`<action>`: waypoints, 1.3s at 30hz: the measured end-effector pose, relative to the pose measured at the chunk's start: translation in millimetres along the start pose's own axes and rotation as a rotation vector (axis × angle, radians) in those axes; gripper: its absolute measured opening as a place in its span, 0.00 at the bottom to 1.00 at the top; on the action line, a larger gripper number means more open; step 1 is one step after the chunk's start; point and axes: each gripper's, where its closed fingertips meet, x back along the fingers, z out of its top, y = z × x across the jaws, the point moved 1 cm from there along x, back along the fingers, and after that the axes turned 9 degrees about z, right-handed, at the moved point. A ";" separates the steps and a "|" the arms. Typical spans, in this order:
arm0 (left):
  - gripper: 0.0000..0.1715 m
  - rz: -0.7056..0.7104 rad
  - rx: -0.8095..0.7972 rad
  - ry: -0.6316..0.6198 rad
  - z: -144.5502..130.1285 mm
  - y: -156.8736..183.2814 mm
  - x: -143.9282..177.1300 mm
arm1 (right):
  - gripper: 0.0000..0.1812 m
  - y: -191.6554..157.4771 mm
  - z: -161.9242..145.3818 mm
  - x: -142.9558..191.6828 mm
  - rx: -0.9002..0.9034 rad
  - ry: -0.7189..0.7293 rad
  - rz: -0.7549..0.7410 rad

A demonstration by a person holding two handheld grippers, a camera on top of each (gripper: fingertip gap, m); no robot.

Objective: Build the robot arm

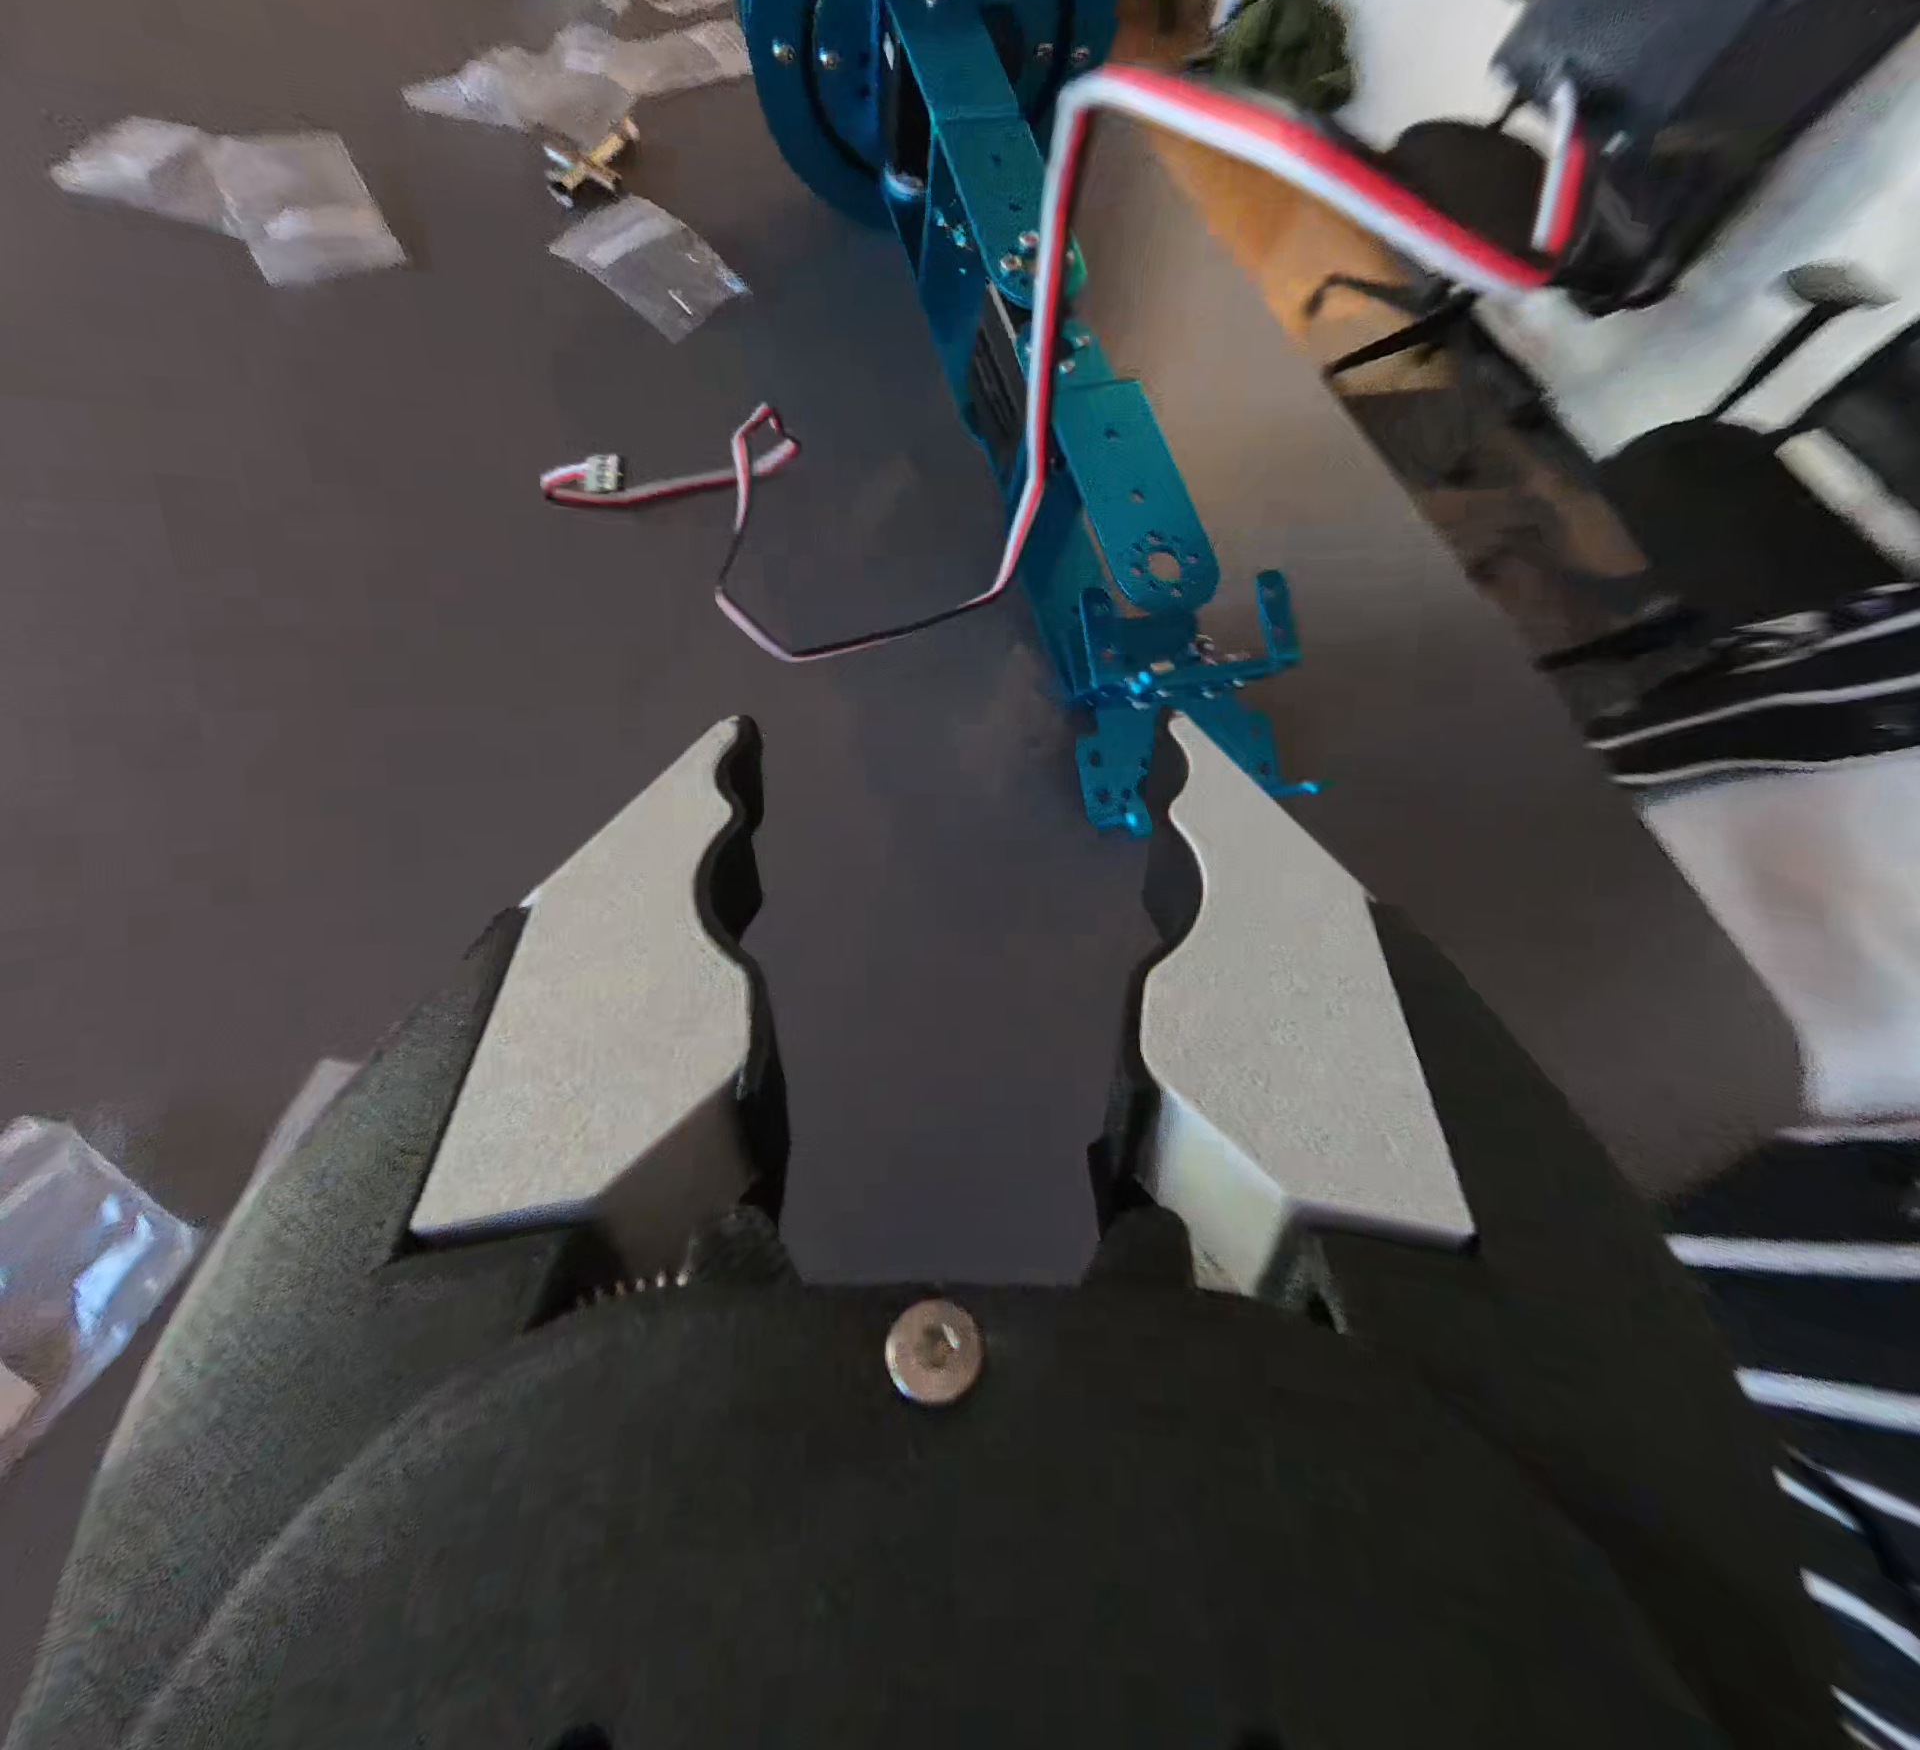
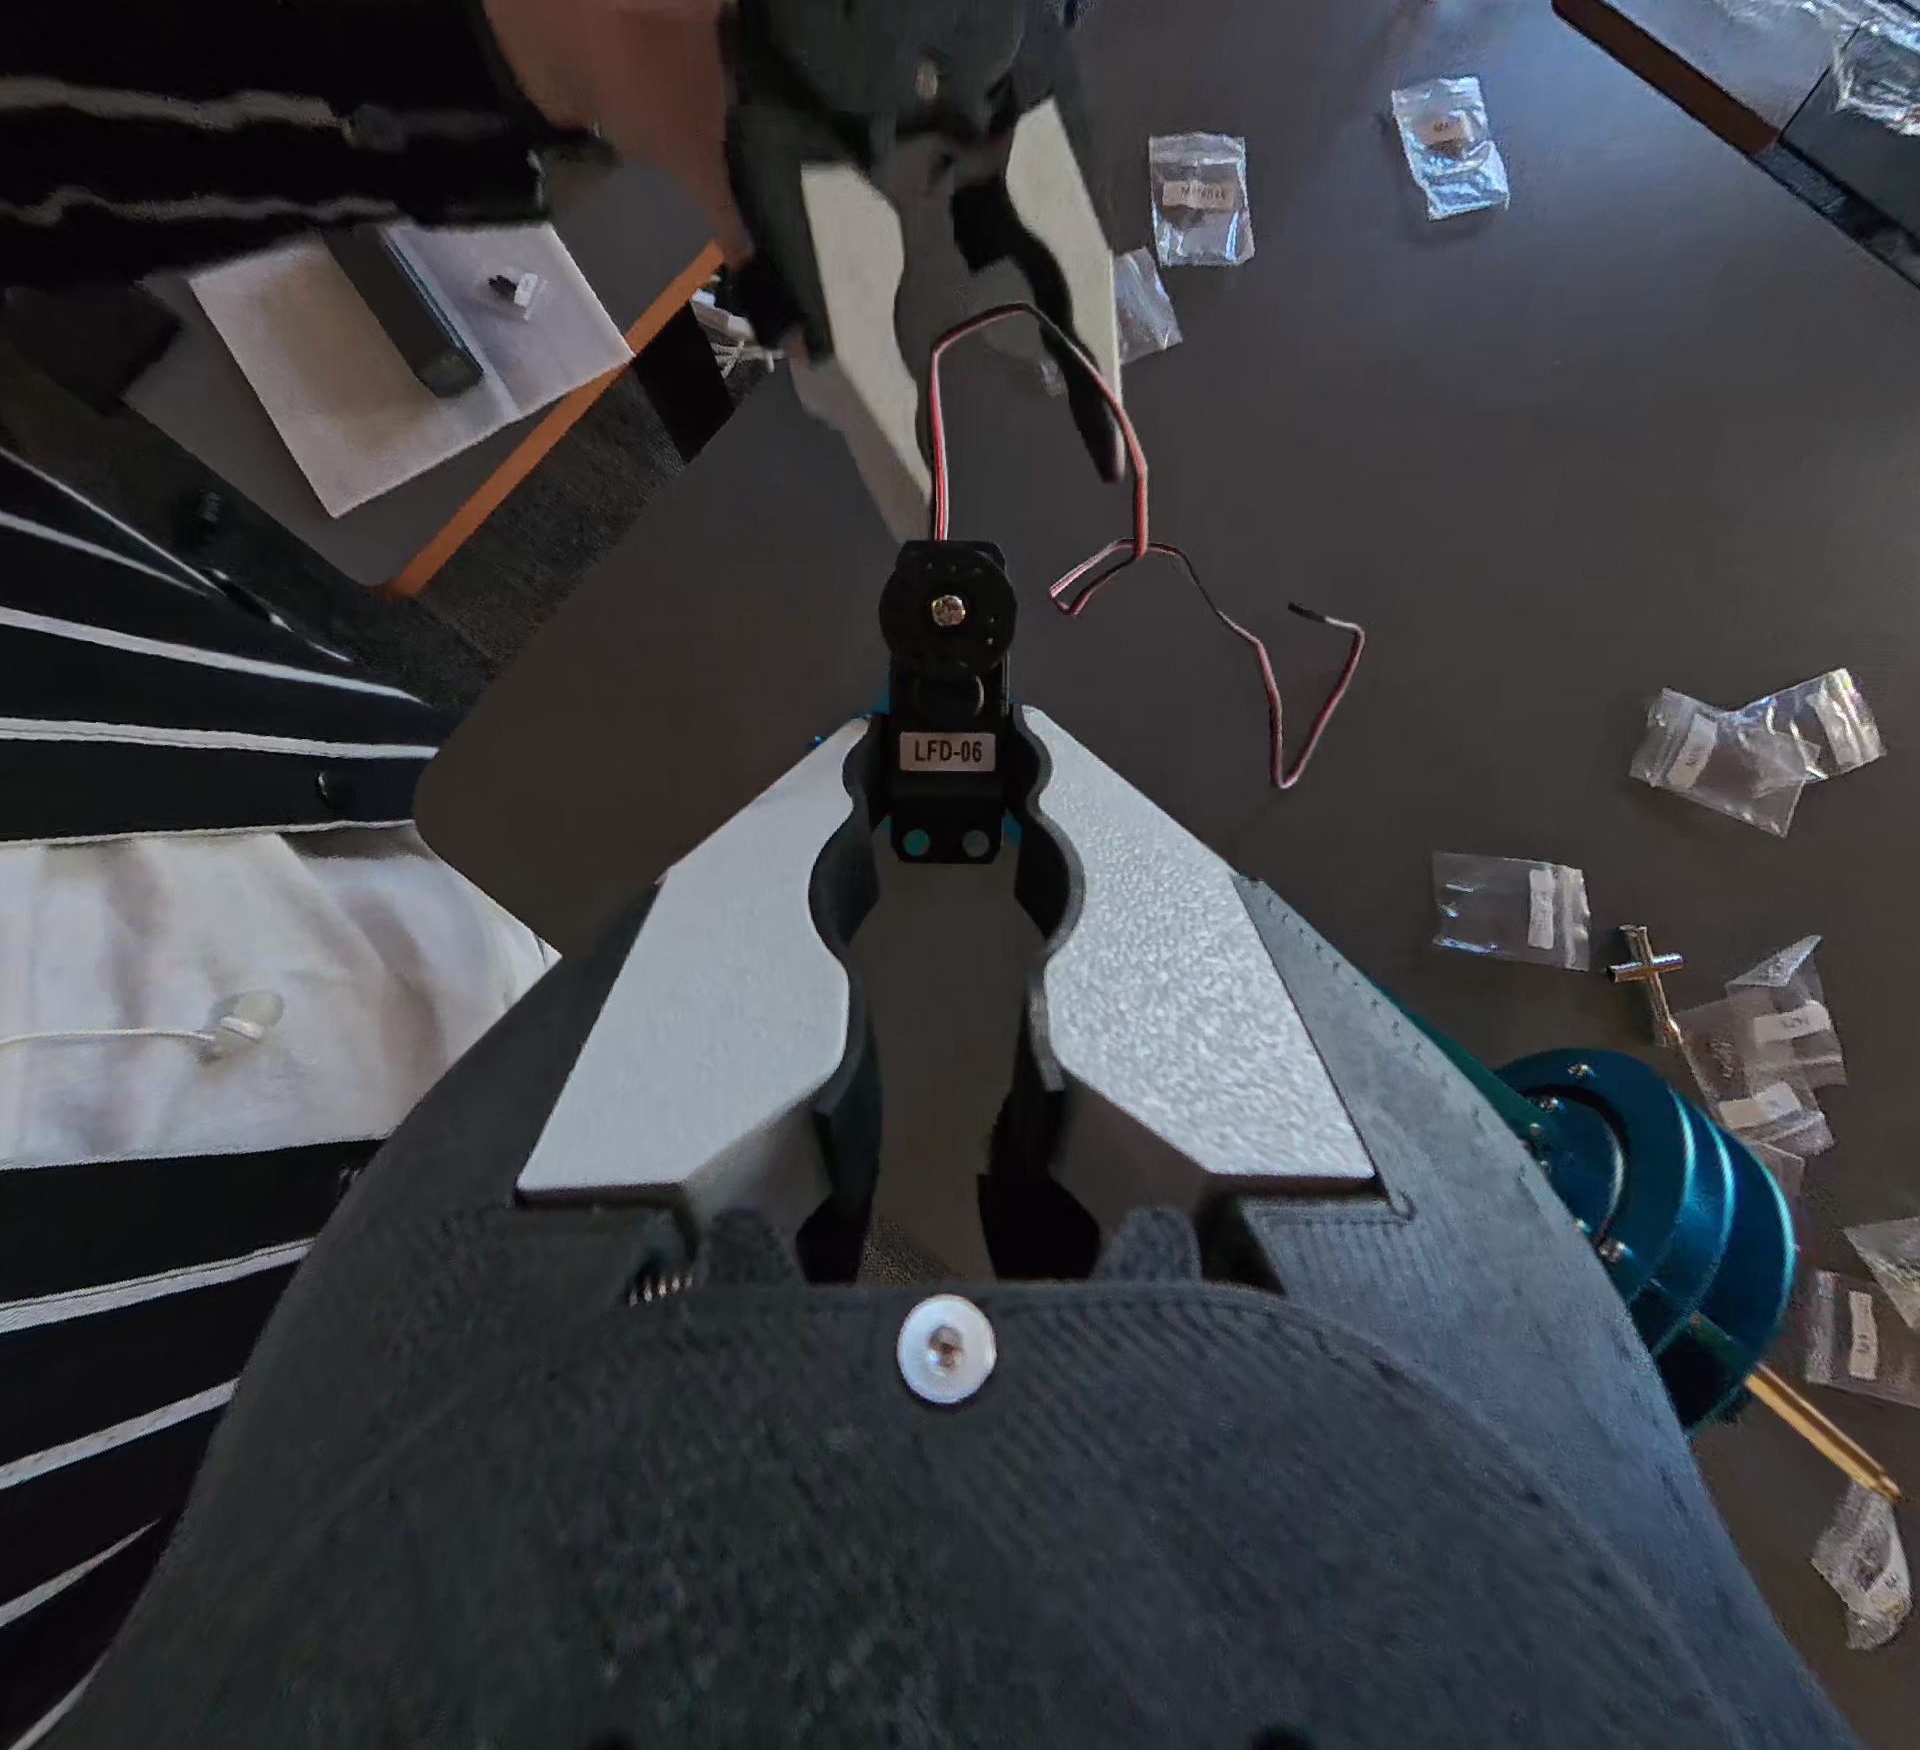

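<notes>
My right gripper (image 2: 945, 732) is shut on a small black servo (image 2: 943, 781) with a white label, its round horn (image 2: 943, 611) pointing forward. The servo's red, white and black cable (image 2: 1273, 692) loops onto the dark table. A blue metal robot arm (image 1: 1117, 474) lies on the table, round base (image 1: 925, 7) far, bracket end (image 1: 1174, 672) near. My left gripper (image 1: 961, 734) is open and empty, its right fingertip just beside the bracket end. It also shows, held by a hand, in the right wrist view (image 2: 997, 412). The cable (image 1: 1049, 370) crosses the arm.
Several small clear plastic bags (image 1: 270, 194) (image 2: 1725, 760) lie around the dark table (image 1: 312, 661). A metal cross-shaped tool (image 2: 1650, 973) lies near the blue base (image 2: 1662, 1212). The table edge (image 1: 1455, 412) runs on the right, beside a person's striped sleeve (image 2: 208, 69).
</notes>
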 end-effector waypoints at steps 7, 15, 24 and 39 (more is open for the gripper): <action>0.25 0.402 -0.124 0.158 45.6 -39.4 -27.6 | 0.11 -6.9 14.3 9.1 -0.007 0.034 0.053; 0.28 0.430 -0.127 0.384 88.4 -37.3 -1.1 | 0.11 -12.6 -12.8 13.5 -0.104 0.101 0.079; 0.29 0.292 -0.126 0.362 77.2 -22.6 -28.4 | 0.11 6.1 -16.6 10.0 -0.153 0.145 0.110; 0.00 0.234 -0.037 0.694 107.3 -12.9 37.6 | 0.11 5.5 -43.3 -4.3 -0.377 0.190 0.240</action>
